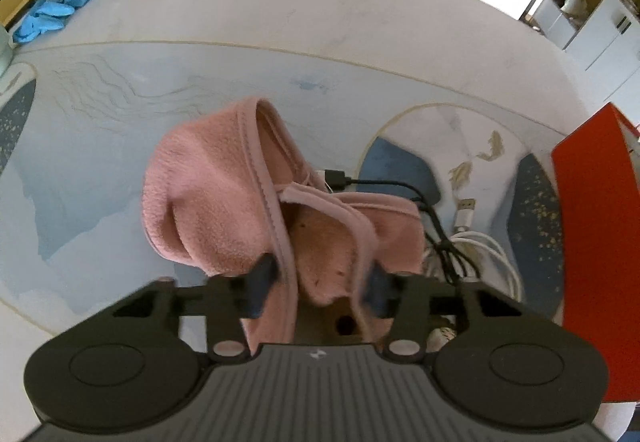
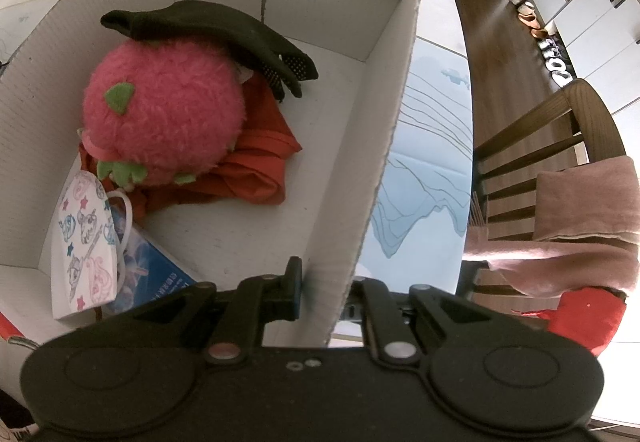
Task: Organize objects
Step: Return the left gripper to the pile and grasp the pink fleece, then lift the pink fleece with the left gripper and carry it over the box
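My left gripper (image 1: 320, 284) has its fingers pinched on the pink fleece cloth (image 1: 224, 202), whose long axis runs away ahead; cables (image 1: 472, 242) right of them remain. My right gripper (image 2: 324, 292) clamps the cardboard box (image 2: 384, 146) wall; plush strawberry (image 2: 160, 106), glove (image 2: 224, 30) and mask (image 2: 86, 238) already lie inside.

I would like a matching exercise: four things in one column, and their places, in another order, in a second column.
Things:
1. pink cloth
2. plush toy
3. box wall
4. blue gloves

Places:
a. inside the box
b. between the right gripper's fingers
c. far on the table, at its left edge
d. between the left gripper's fingers

Pairs: 1-d, 2-a, 3-b, 4-c
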Available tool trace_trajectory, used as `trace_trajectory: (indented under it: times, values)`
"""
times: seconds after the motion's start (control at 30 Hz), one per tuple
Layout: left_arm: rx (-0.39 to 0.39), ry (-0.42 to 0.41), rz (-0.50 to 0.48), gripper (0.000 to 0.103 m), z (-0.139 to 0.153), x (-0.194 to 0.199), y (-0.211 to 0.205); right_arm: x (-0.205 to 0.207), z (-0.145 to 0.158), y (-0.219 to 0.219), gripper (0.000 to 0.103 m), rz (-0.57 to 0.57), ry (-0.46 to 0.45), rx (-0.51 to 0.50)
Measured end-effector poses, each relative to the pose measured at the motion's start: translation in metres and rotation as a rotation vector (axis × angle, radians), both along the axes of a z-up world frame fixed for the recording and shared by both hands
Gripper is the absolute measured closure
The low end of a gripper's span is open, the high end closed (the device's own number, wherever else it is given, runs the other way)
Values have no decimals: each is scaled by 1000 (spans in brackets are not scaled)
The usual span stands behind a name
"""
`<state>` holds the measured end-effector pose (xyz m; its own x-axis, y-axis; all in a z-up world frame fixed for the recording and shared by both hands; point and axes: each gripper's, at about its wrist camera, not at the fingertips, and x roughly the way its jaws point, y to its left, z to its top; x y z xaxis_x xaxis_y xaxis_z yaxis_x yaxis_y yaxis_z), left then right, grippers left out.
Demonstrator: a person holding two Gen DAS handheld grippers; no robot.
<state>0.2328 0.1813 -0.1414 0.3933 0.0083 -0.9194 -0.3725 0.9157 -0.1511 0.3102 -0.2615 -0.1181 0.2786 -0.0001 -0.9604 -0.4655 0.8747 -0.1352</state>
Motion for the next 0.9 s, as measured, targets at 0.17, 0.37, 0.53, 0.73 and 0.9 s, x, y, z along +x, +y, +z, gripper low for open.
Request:
trace_trajectory:
  times: [0.17, 0.37, 0.53, 0.73, 0.9]
  values:
    - [-8, -49, 4, 81, 27, -9, 4, 0, 0, 0, 93, 0, 0, 0]
    - [-50, -110, 10, 85, 67, -21, 11, 0, 0, 0, 93, -1, 1, 0]
    - [-40, -137, -40, 86, 99, -22, -4, 0, 0, 0, 93, 0, 1, 0]
    - [-36, -237, -144, 86, 153, -19, -35, 0, 0, 0, 93, 1, 0, -3]
    - [-45, -307, -269, 86, 184, -7, -72, 0, -1, 1, 93, 4, -1, -4]
